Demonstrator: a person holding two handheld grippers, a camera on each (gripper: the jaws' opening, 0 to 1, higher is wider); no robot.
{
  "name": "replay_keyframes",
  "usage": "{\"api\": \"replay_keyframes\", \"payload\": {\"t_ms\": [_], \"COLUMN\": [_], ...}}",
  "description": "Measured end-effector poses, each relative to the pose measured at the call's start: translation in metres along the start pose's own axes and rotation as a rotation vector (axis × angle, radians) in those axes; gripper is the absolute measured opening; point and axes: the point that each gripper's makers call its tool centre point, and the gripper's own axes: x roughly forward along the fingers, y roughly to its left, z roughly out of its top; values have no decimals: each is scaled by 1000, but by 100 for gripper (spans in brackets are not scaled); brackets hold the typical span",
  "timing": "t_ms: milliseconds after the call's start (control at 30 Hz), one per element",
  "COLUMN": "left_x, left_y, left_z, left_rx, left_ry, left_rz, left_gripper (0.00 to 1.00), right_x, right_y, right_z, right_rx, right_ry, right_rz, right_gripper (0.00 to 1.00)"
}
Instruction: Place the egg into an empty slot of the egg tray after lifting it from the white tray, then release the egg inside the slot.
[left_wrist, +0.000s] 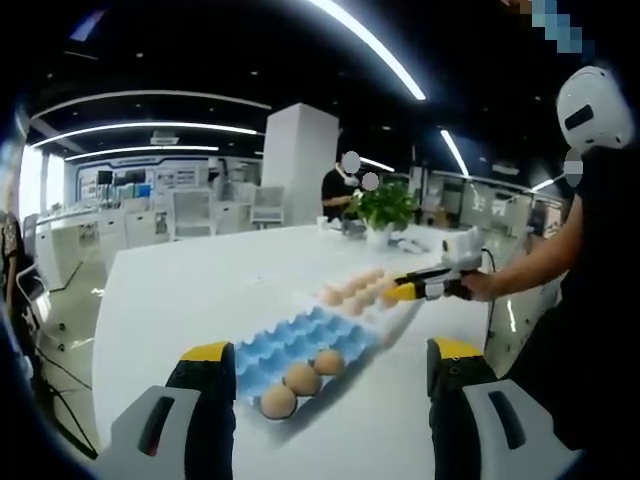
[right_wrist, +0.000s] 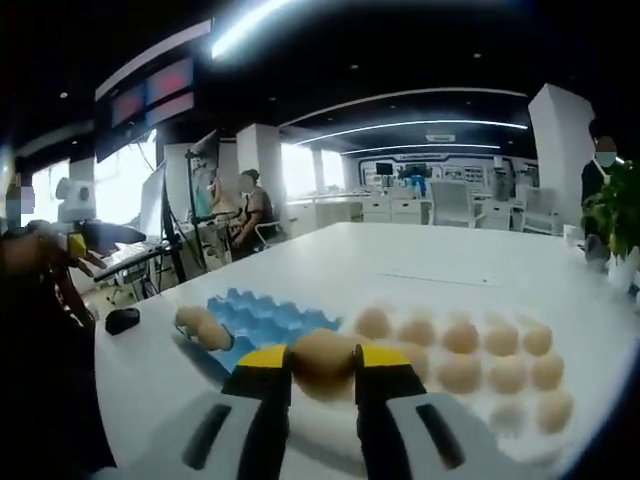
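Observation:
My right gripper (right_wrist: 322, 360) is shut on a tan egg (right_wrist: 322, 348), at the near edge of the white tray (right_wrist: 560, 440), where several more eggs (right_wrist: 462, 338) lie in rows. I cannot tell whether the held egg is clear of the tray. The blue egg tray (right_wrist: 262, 318) lies just left of it with eggs at its near end. In the left gripper view the blue egg tray (left_wrist: 300, 338) holds three eggs (left_wrist: 302, 377) at its near end. My left gripper (left_wrist: 331, 352) hangs open above it. Beyond, the right gripper (left_wrist: 402, 292) reaches over the white tray's eggs (left_wrist: 352, 290).
A long white table (left_wrist: 200, 290) carries both trays. A potted plant (left_wrist: 385, 205) stands at its far end. A small dark object (right_wrist: 122, 320) lies on the table edge near the person's hand (left_wrist: 482, 285). People and desks stand in the room behind.

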Motion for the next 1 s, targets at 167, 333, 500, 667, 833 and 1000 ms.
{"api": "replay_keyframes", "payload": {"t_ms": [167, 333, 500, 667, 833, 1000], "left_x": [0, -1, -2, -3, -4, -5], "left_y": [0, 2, 2, 3, 5, 6], "left_z": [0, 0, -2, -3, -3, -4], "left_rx": [1, 1, -1, -2, -4, -4], "left_ry": [-1, -3, -2, -2, -4, 0], "left_rz": [-1, 2, 3, 5, 10, 12], "left_gripper": [79, 79, 79, 79, 79, 79], "right_x": [8, 17, 23, 29, 35, 41], "right_y": [17, 28, 38, 46, 53, 60], "right_z": [0, 1, 1, 0, -1, -2], "right_rx": [-11, -11, -20, -21, -17, -21], "right_ry": [4, 5, 8, 11, 18, 21], "right_rz": [43, 67, 92, 111, 132, 150], "right_gripper": [24, 24, 24, 24, 24, 24]}}
